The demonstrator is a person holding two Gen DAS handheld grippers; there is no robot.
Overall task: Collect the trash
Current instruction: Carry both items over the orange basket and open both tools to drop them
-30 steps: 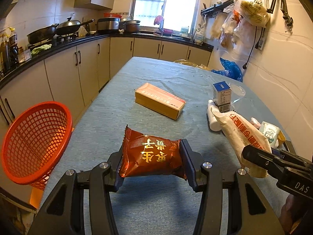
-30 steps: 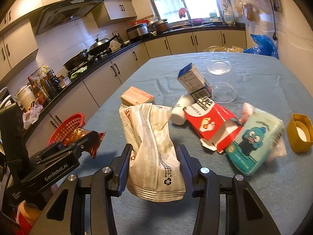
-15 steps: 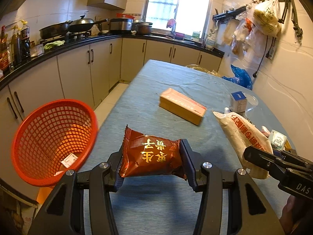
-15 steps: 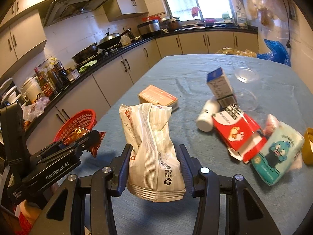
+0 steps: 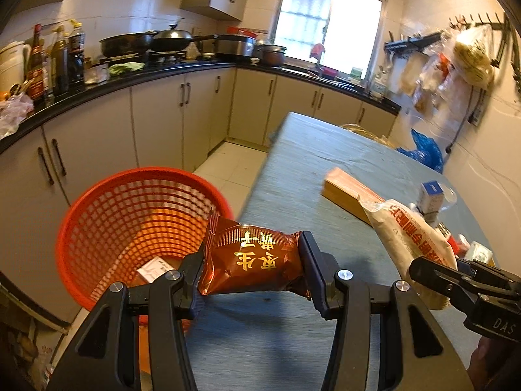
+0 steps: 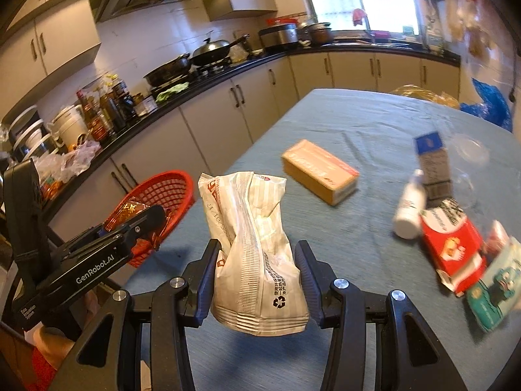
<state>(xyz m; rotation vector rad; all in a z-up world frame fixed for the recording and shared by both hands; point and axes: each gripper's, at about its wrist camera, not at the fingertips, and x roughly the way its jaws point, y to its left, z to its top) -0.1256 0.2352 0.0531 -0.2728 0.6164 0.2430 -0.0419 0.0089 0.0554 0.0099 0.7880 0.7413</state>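
While both packets are riding clear of the surface (image 5: 293, 169), the brown snack wrapper (image 5: 252, 262) is sitting crosswise in the left gripper (image 5: 252, 270), fingers (image 5: 314, 270) closed partway on its ends, at the red basket (image 5: 97, 215) rim. The right gripper (image 6: 255, 280) is pinching the white paper bag (image 6: 254, 244) low. Both are appearing light, crinkly and slippery; mid-body holds are judged best.

Right hand-held gripper (image 6: 257, 277) clamps a white crumpled bag (image 6: 255, 251) upright above the desk (image 6: 342, 123). At 9 o'clock, left hand-held gripper (image 6: 153, 215) grips a brown snack packet (image 6: 128, 211) over the red basket (image 6: 159, 192). Tan box (image 6: 320, 171) at 1 o'clock.
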